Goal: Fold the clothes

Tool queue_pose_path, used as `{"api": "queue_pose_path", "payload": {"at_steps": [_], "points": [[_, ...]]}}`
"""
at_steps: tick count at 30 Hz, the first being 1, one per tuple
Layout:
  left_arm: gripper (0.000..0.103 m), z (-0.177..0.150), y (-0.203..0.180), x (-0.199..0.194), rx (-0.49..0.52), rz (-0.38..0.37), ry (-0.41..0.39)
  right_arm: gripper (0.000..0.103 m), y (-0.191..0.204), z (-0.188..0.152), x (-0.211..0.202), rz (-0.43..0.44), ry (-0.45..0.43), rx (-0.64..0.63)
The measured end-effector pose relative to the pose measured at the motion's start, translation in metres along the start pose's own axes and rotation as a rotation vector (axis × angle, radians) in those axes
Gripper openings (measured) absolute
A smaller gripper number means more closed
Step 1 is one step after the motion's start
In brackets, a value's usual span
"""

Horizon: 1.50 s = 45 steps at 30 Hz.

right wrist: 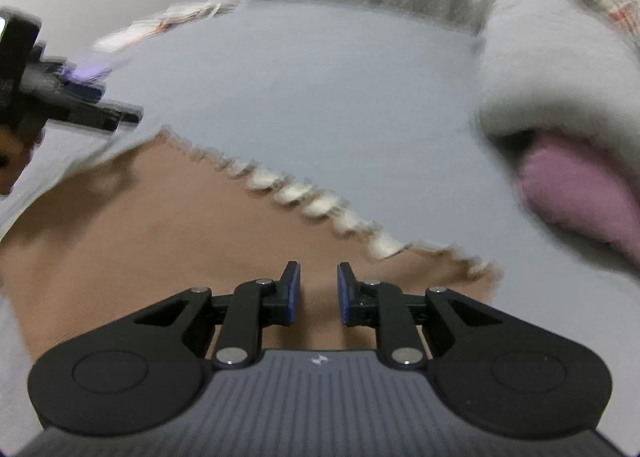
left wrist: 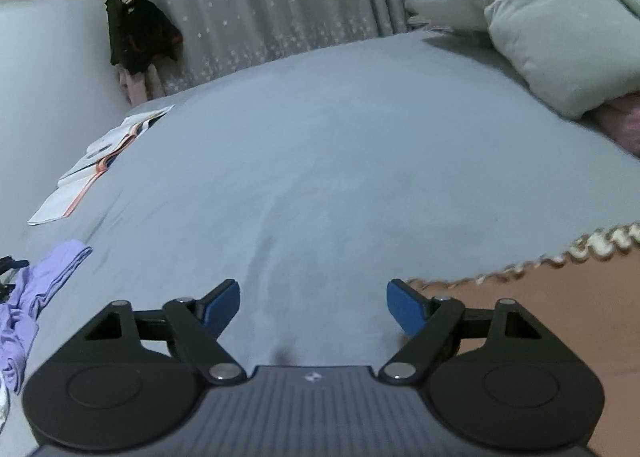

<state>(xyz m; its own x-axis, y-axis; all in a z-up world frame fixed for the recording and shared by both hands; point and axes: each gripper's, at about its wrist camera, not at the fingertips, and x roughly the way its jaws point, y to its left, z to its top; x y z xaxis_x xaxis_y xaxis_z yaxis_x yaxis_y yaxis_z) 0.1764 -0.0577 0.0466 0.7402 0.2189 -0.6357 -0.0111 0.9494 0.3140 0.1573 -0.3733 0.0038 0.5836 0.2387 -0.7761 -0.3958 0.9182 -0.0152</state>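
The brown garment [right wrist: 152, 225] is laid flat on the bed [right wrist: 320, 97]; completed folds cannot be confirmed. The right gripper [right wrist: 319, 293] is held slightly parted above it, empty. The left gripper [left wrist: 313, 305] is spread wide, empty. A purple garment [left wrist: 36, 297] at 9 o'clock remains unfolded.

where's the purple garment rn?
Left wrist view, lower left: the purple garment lies crumpled on the grey bed, below the open book, left of the left gripper.

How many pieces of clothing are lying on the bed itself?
2. The brown garment with the pale frilled edge lies in front, under the right gripper. The purple garment lies crumpled at the left edge. More may lie out of view.
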Motion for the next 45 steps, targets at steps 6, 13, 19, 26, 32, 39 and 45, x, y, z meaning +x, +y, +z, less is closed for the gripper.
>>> {"api": "queue_pose_path", "payload": {"at_steps": [6,13,19,26,32,39,45], "points": [[0.081,0.008,-0.002,-0.043,0.020,-0.187,-0.144,0.023,-0.016,0.031,0.024,-0.057,-0.014,0.093],[0.081,0.013,-0.059,-0.048,0.141,-0.325,-0.071,0.023,-0.009,0.019,-0.017,-0.118,-0.132,0.144],[0.089,-0.007,-0.068,-0.008,0.196,-0.182,0.040,0.031,0.005,0.008,0.005,0.007,0.028,0.017],[0.084,-0.005,-0.002,-0.025,0.034,-0.120,0.075,0.035,-0.010,0.006,-0.033,-0.221,-0.123,0.156],[0.084,-0.037,0.040,-0.083,-0.148,-0.314,-0.006,0.041,0.007,-0.036,-0.099,-0.112,-0.205,0.156],[0.091,-0.084,-0.003,-0.059,-0.201,-0.257,0.144,0.042,0.033,-0.090,-0.045,-0.136,-0.179,0.184],[0.091,-0.082,0.020,-0.055,-0.269,-0.291,0.182,0.047,0.006,-0.089,-0.105,-0.218,-0.260,0.386]]}}
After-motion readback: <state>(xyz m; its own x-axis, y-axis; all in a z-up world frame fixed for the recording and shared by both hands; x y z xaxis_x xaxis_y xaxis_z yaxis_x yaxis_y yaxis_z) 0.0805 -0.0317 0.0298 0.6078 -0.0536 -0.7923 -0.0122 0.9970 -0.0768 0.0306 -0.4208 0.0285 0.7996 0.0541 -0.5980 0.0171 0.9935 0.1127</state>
